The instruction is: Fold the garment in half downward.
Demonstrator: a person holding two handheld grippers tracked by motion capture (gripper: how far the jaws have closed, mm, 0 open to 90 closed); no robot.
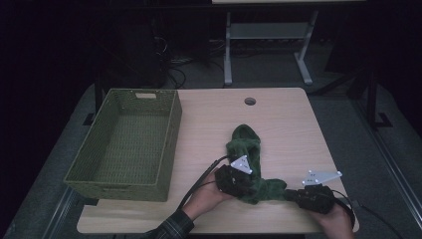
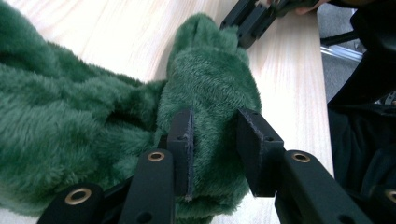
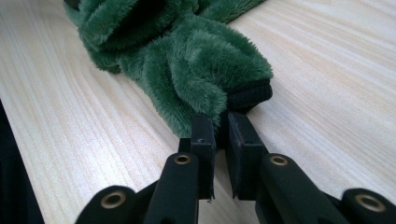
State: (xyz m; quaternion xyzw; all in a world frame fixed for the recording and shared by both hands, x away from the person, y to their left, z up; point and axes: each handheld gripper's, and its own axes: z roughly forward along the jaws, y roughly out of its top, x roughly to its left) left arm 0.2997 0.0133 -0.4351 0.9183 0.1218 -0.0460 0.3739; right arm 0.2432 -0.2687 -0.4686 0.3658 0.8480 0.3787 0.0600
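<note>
A green fleece cloth (image 1: 244, 144) lies crumpled on the wooden table (image 1: 293, 129), right of the middle and near the front edge. My left gripper (image 1: 245, 190) reaches into its near end, and in the left gripper view my left gripper (image 2: 215, 135) has a thick fold of the cloth (image 2: 210, 93) squeezed between both pads. My right gripper (image 1: 287, 194) comes in from the right at the cloth's right tip. In the right gripper view my right gripper (image 3: 220, 128) has its jaws almost together, pinching the cloth (image 3: 187, 56) by its dark hem (image 3: 250, 95).
A green woven basket (image 1: 171, 129) with nothing in it stands on the table's left side. A round cable hole (image 1: 250, 101) sits near the far edge. Cables trail from both grippers toward the front edge. Beyond the table are a dark floor and a metal frame (image 1: 268, 45).
</note>
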